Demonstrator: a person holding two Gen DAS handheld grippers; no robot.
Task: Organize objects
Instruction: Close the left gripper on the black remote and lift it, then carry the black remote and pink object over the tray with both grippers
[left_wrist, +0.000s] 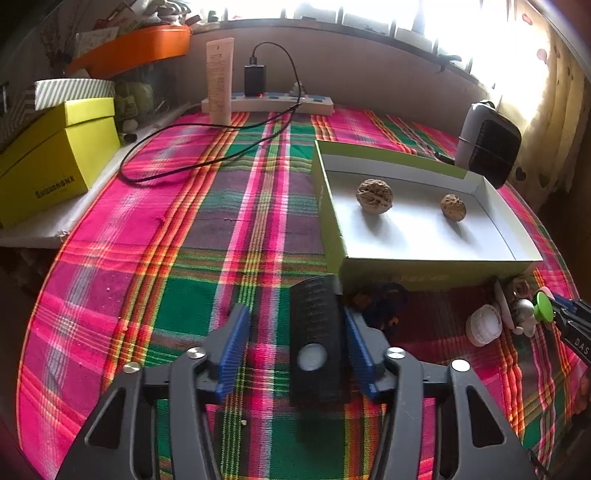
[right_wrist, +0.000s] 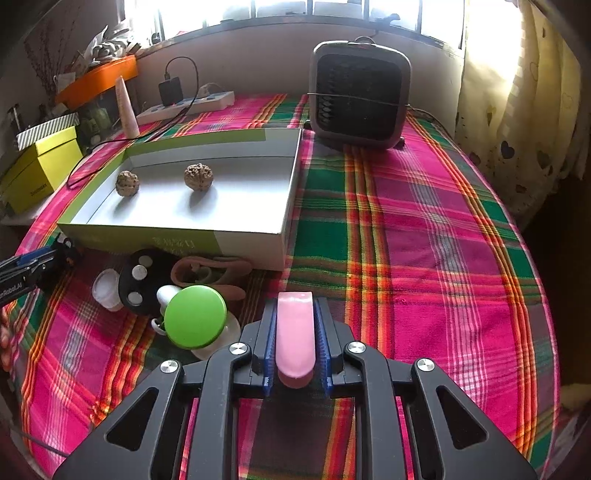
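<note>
A white tray with green sides (left_wrist: 334, 236) (right_wrist: 258, 243) holds two walnuts (left_wrist: 374, 196) (left_wrist: 453, 207). A black ribbed block with a round white button (left_wrist: 314, 332) stands between the fingers of my left gripper (left_wrist: 295, 312), just in front of the tray's near corner. The right blue pad (left_wrist: 356, 339) lies against it and the left pad (left_wrist: 236, 343) stands clear, so the gripper is open. My right gripper (right_wrist: 295, 306) is shut on a flat pink piece (right_wrist: 294, 339), held above the cloth to the right of the tray.
In front of the tray lie a white cap (right_wrist: 105, 288), a black disc with silver studs (right_wrist: 136, 280), a green-lidded bottle (right_wrist: 195, 316) and a tan strap-like piece (right_wrist: 210, 271). A small heater (right_wrist: 360, 96), a power strip (left_wrist: 280, 101) and yellow boxes (left_wrist: 55, 158) line the table's back and left.
</note>
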